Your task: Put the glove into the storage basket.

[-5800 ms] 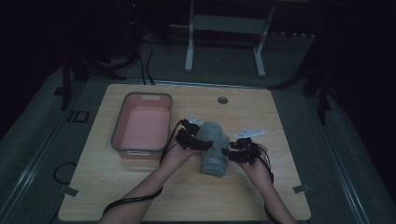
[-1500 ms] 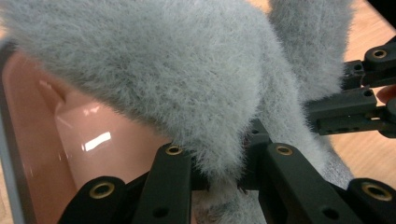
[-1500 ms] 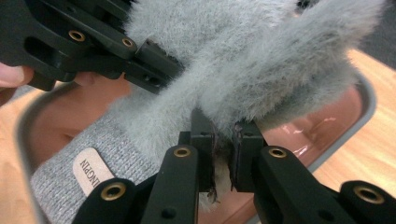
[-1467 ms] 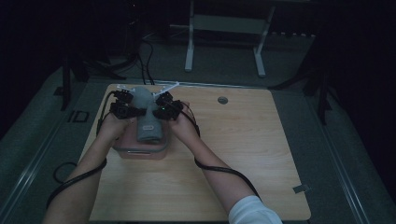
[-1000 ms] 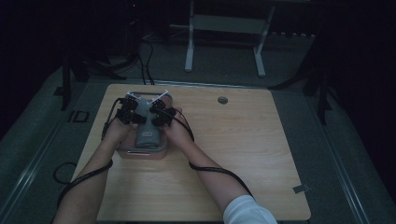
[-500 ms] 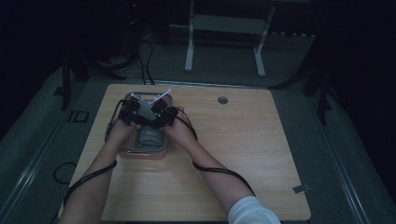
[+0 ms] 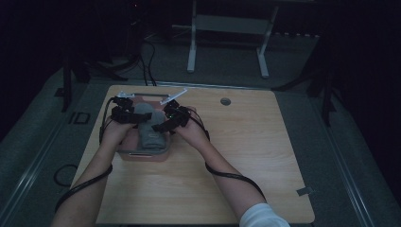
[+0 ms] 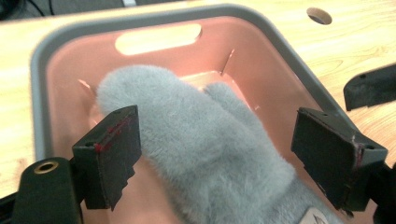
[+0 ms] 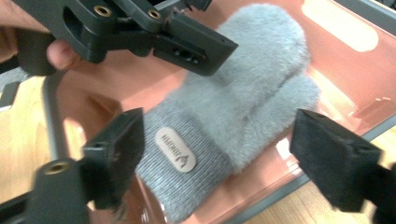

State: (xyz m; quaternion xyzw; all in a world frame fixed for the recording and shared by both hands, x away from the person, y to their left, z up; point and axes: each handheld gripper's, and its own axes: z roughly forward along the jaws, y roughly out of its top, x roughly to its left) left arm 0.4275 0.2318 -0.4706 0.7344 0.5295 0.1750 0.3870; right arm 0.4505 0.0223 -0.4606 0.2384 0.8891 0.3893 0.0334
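The grey mitten (image 8: 205, 140) lies inside the pink bin (image 8: 275, 60), its fluffy fingertip end toward the wall with the handle slot (image 8: 159, 38) and its ribbed cuff toward the person. The bin has a grey rim and stands at the far left of the wooden table (image 7: 265, 156). A small oval label (image 9: 175, 149) is sewn on the cuff, plain in the right gripper view. The thumb of the mitten lies along the side of the hand part.

Both grippers hover just over the bin, one on each side of the mitten. The left gripper (image 8: 224, 156) has its jaws spread wide, and they have just been opening; the mitten sits between them in the left gripper view, but the pads (image 8: 116, 149) stand clear of the fur and press on nothing. The right gripper (image 9: 224, 161) is the same: jaws wide apart, just opened, the cuff and label in the gap between them, no pad touching the wool. So neither tool holds the mitten; it rests on the bin's floor by itself.

From the high view the left gripper (image 7: 124, 113) is over the bin's left side and the right gripper (image 7: 172, 120) over its right side, close together, with the mitten (image 7: 149, 127) between them. Black cables trail back along both forearms. A round hole (image 7: 225, 101) shows in the tabletop well to the right of the bin.
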